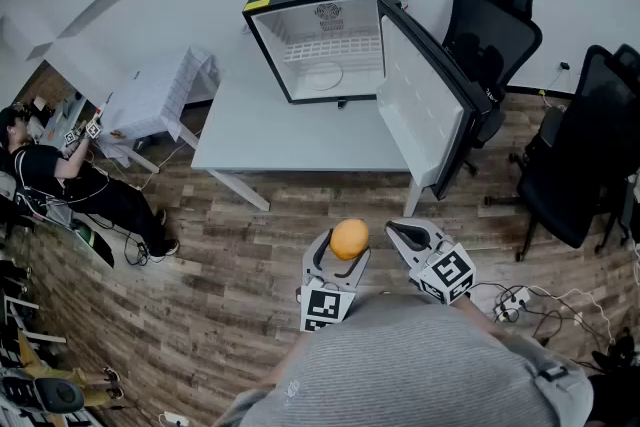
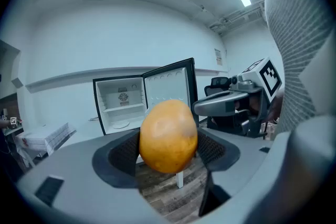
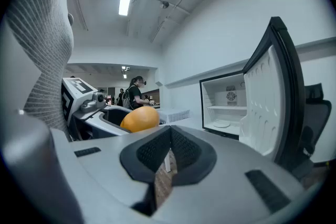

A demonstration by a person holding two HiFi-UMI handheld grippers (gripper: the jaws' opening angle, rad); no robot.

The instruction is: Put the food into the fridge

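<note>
An orange fruit (image 1: 349, 238) (image 2: 168, 135) (image 3: 139, 118) is clamped between the pads of my left gripper (image 1: 347, 244) (image 2: 169, 148), held in the air above the wooden floor. My right gripper (image 1: 401, 234) (image 3: 169, 152) is beside it on the right, shut with nothing in it. The small black fridge (image 1: 322, 25) (image 2: 123, 102) (image 3: 227, 105) stands on a white table (image 1: 260, 135) ahead, its door (image 1: 430, 105) swung wide open to the right. Inside are a white wire shelf (image 1: 335, 48) and a white plate (image 1: 323, 76) on the bottom.
Black office chairs (image 1: 495, 35) stand to the right of the fridge, another (image 1: 585, 155) further right. A second white table (image 1: 150, 100) lies to the left, where a person (image 1: 60, 180) sits. Cables (image 1: 520, 300) run over the floor at the right.
</note>
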